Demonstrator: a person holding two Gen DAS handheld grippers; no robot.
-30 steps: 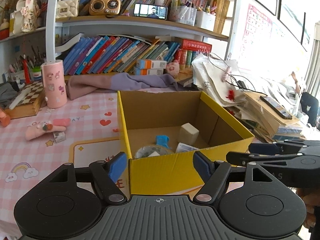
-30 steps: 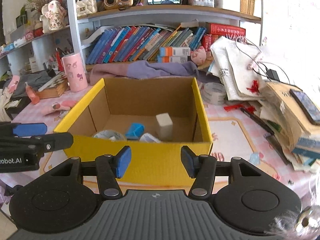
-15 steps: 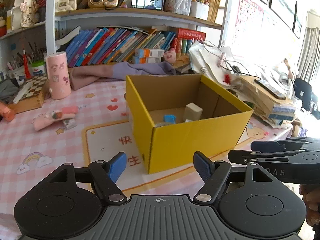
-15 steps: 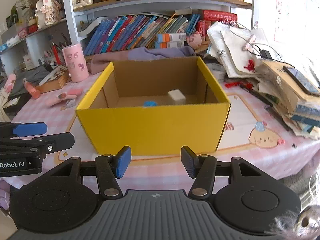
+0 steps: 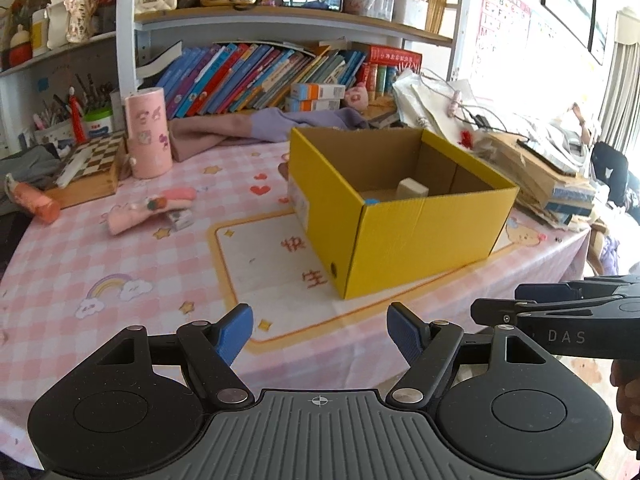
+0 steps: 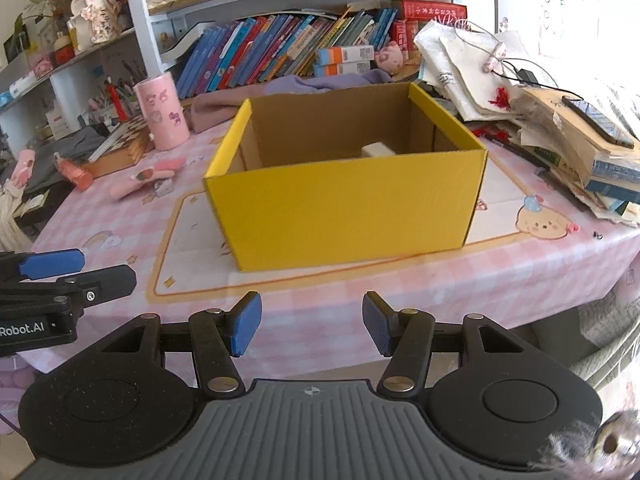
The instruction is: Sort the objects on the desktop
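Observation:
A yellow cardboard box stands open on the pink checked tablecloth. Inside it I see a cream block and a bit of a blue object; the rest of its contents are hidden by the near wall. My left gripper is open and empty, at the table's front edge, short of the box. My right gripper is open and empty, also at the front edge, facing the box's long side. Each gripper shows side-on in the other's view.
A pink soft toy with a small item beside it lies left of the box. A pink cylinder, a chessboard box and an orange bottle stand further left. Piled books and papers crowd the right; bookshelves fill the back.
Both grippers have pulled back and away from the box toward the table's front edge, staying open. The box now looks smaller and farther off, with less of its inside showing.

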